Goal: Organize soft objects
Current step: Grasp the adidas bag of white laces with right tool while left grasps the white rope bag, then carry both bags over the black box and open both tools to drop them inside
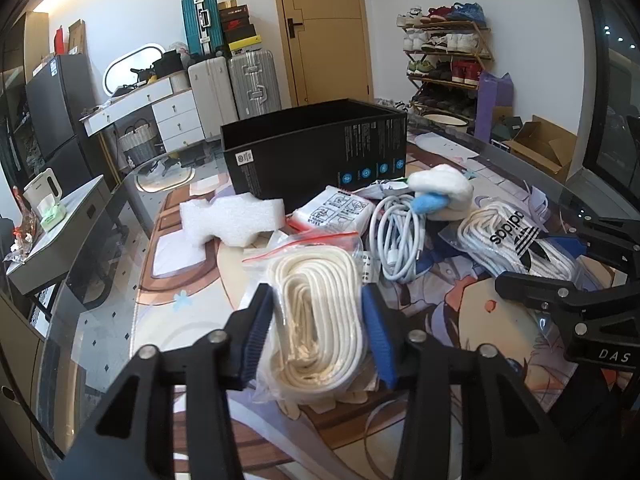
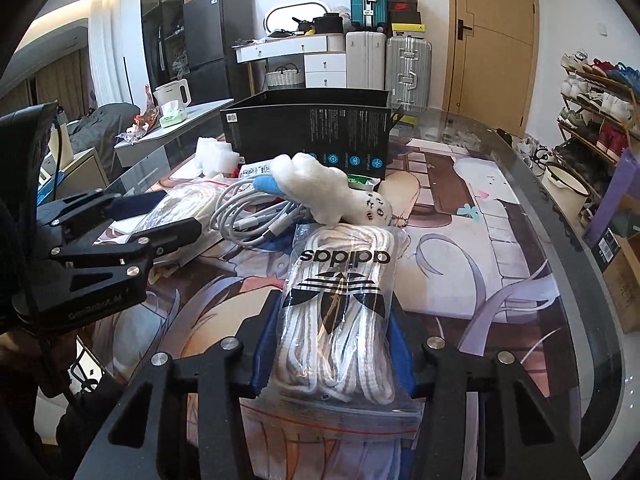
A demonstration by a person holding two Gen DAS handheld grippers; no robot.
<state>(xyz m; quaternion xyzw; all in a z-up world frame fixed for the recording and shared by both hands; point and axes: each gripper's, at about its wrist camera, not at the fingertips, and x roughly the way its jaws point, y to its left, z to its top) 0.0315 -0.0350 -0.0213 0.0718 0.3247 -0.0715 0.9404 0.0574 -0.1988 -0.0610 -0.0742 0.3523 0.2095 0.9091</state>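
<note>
My left gripper (image 1: 318,320) has its blue pads on either side of a clear zip bag of cream laces (image 1: 316,316) lying on the table; it is closed against the bag. My right gripper (image 2: 334,340) is closed the same way on a clear adidas bag of white laces (image 2: 340,312), also seen in the left wrist view (image 1: 516,240). Behind them lie a coiled white cable (image 1: 394,236), a white plush toy (image 2: 320,192), a white foam piece (image 1: 230,220) and a white packet (image 1: 332,212). An open black box (image 1: 316,148) stands behind.
The glass table (image 2: 532,184) carries a printed anime mat. Its curved edge runs on the right. A grey side table (image 1: 68,220) with a kettle stands at left. Suitcases, a dresser, a door and a shoe rack (image 1: 444,60) lie beyond.
</note>
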